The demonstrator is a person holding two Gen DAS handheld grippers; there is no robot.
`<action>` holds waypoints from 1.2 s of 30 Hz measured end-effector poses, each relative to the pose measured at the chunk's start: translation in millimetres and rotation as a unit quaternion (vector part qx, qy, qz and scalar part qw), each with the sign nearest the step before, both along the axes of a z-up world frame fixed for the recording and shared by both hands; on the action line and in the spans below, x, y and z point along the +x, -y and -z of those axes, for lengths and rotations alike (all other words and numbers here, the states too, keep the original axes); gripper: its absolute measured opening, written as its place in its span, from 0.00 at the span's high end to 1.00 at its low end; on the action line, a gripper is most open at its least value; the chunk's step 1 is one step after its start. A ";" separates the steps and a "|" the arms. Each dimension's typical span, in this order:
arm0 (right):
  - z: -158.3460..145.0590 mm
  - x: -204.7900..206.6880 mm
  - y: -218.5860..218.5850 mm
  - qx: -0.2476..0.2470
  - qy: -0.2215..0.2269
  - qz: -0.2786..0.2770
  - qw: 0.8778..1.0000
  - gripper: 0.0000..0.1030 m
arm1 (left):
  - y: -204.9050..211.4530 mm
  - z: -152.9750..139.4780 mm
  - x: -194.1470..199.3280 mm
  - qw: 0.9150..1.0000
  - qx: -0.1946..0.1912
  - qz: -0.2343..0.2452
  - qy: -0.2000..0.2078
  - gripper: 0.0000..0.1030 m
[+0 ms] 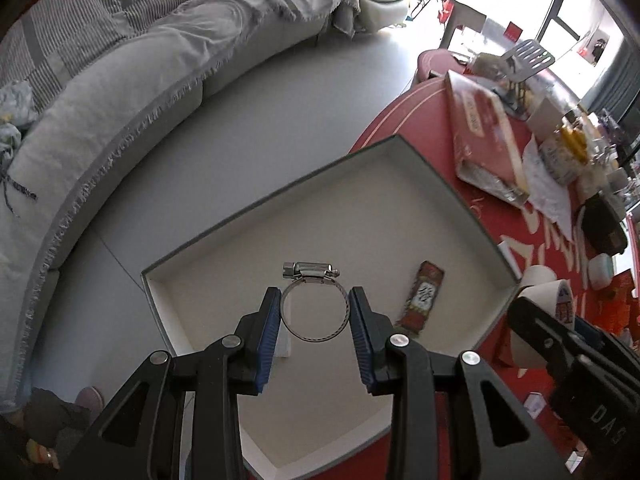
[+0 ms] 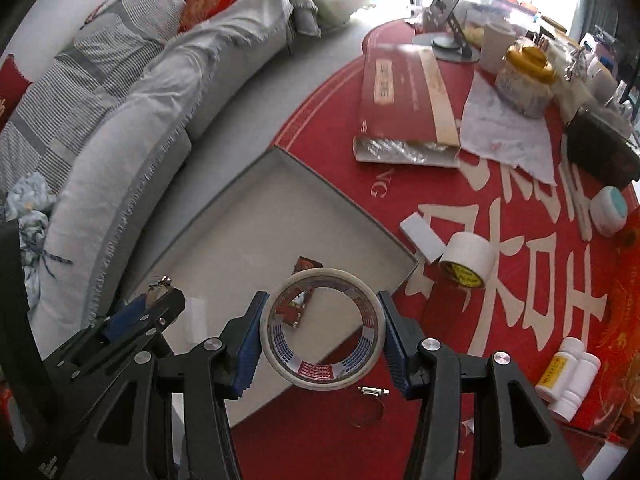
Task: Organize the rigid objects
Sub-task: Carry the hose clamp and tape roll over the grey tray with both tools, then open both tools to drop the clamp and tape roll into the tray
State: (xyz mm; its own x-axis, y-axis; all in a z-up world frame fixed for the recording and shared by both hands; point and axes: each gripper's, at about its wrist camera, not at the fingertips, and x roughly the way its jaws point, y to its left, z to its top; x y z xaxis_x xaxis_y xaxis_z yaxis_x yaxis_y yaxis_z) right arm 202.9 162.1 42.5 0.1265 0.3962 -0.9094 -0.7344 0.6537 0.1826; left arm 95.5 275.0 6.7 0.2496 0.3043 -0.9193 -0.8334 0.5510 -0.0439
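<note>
A shallow grey box lid with a pale inside lies on the red table at its edge. My left gripper is shut on a metal hose clamp and holds it over the lid. A small red packet and a white block lie inside the lid. My right gripper is shut on a roll of tape and holds it over the lid's near corner. The left gripper shows in the right wrist view.
On the red table lie a second hose clamp, a wide tape roll, a white block, two white bottles, a round jar and a red book. A grey sofa stands to the left.
</note>
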 end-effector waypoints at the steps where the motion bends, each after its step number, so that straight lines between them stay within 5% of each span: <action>1: 2.2 0.5 -1.0 -0.003 -0.002 0.000 1.000 0.48 | -1.0 3.0 -0.2 1.000 -0.001 -0.001 -0.002 0.64; 32: 49.1 6.7 -40.1 -0.035 -0.034 -0.005 0.999 0.48 | -20.8 39.6 14.8 0.999 -0.025 0.004 -0.024 0.63; 34: 53.1 8.1 -42.4 -0.039 -0.032 -0.004 0.999 0.47 | -23.4 42.2 13.2 0.999 -0.031 0.001 -0.016 0.49; 36: 58.9 12.0 -43.1 -0.048 -0.036 -0.003 0.998 0.47 | -27.0 44.8 9.7 0.999 -0.025 -0.014 -0.027 0.17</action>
